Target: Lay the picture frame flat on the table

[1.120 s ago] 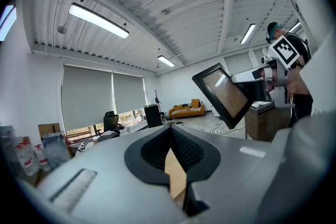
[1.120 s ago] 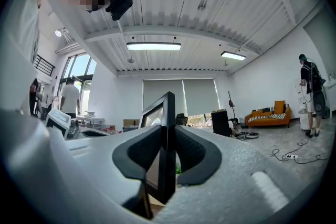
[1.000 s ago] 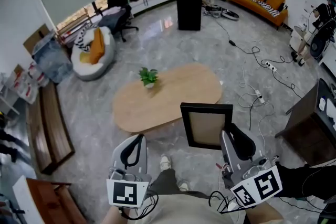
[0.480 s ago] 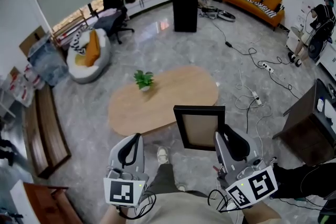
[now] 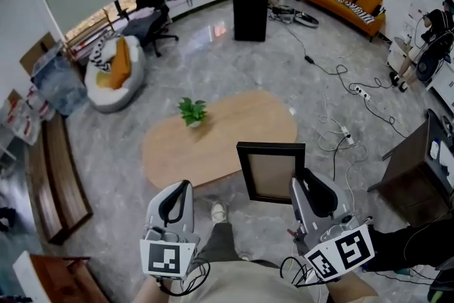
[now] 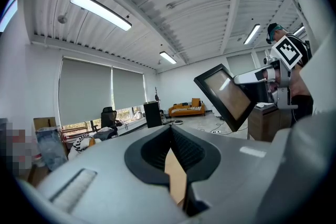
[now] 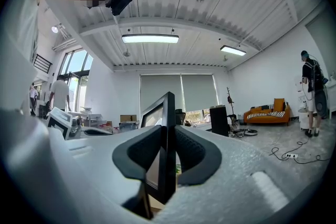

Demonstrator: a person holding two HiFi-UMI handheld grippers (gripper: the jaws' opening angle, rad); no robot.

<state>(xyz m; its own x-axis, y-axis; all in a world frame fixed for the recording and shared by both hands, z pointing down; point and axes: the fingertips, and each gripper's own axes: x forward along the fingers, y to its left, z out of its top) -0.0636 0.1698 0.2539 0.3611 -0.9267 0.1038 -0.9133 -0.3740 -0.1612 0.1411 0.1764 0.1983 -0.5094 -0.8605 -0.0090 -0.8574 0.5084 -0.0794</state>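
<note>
My right gripper [image 5: 303, 184] is shut on the right edge of a black picture frame [image 5: 270, 172] with a tan panel, held upright in the air before the near edge of the oval wooden table [image 5: 227, 135]. In the right gripper view the frame [image 7: 167, 152] stands edge-on, clamped between the pads of that gripper [image 7: 167, 131]. My left gripper [image 5: 178, 201] hangs lower left of the frame, shut on nothing. In the left gripper view its tips [image 6: 170, 131] meet, and the frame [image 6: 227, 94] shows tilted at the upper right.
A small potted plant [image 5: 192, 111] stands on the table's left part. Cables and a power strip [image 5: 345, 130] trail over the floor at right, beside a dark side table [image 5: 415, 167]. A bench [image 5: 57, 177] lies at left; a black cabinet [image 5: 250, 2] stands behind.
The frame and right gripper have drifted slightly left, nearer the table's edge. The left gripper has barely moved and both stay shut.
</note>
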